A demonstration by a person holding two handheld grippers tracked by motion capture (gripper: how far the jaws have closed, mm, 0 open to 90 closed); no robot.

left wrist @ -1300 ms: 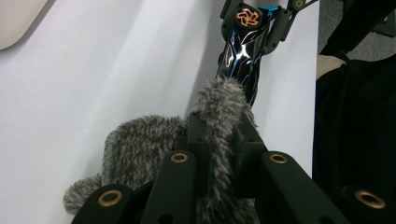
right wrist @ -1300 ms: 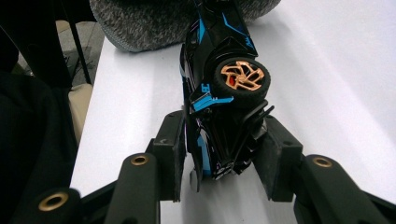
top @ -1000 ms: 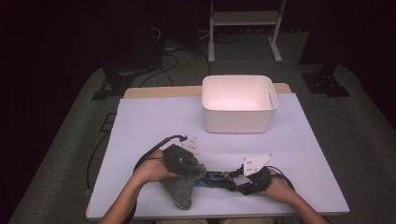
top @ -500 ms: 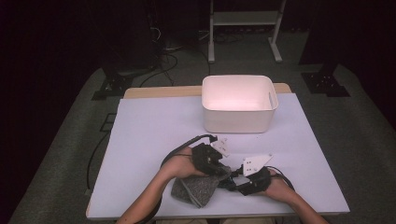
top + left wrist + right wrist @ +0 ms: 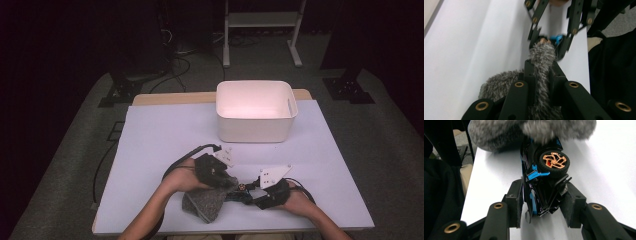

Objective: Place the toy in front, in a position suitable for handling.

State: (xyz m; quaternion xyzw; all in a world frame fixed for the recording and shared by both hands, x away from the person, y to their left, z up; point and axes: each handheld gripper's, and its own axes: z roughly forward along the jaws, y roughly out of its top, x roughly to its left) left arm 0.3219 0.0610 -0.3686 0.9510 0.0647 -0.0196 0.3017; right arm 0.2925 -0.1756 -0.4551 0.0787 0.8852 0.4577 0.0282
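Both grippers work at the near edge of the table. Left gripper [image 5: 541, 75] is clenched on a grey fuzzy cloth [image 5: 541, 62], its two black jaws pinching a fold of the pile between them. Right gripper [image 5: 541, 205] grasps a small black-and-blue toy car [image 5: 541, 182] by its body, pads pressed on either side, with an orange-spoked wheel [image 5: 554, 160] turned toward the camera (the car lies on its side in the grip). The cloth drapes over the far end of the car and touches it. In the high view the cloth [image 5: 205, 202] lies on the white table [image 5: 165, 135] between the two hands, the car [image 5: 240, 192] just to its right. Farther back stands a white bin [image 5: 254, 127], well apart from the hands.
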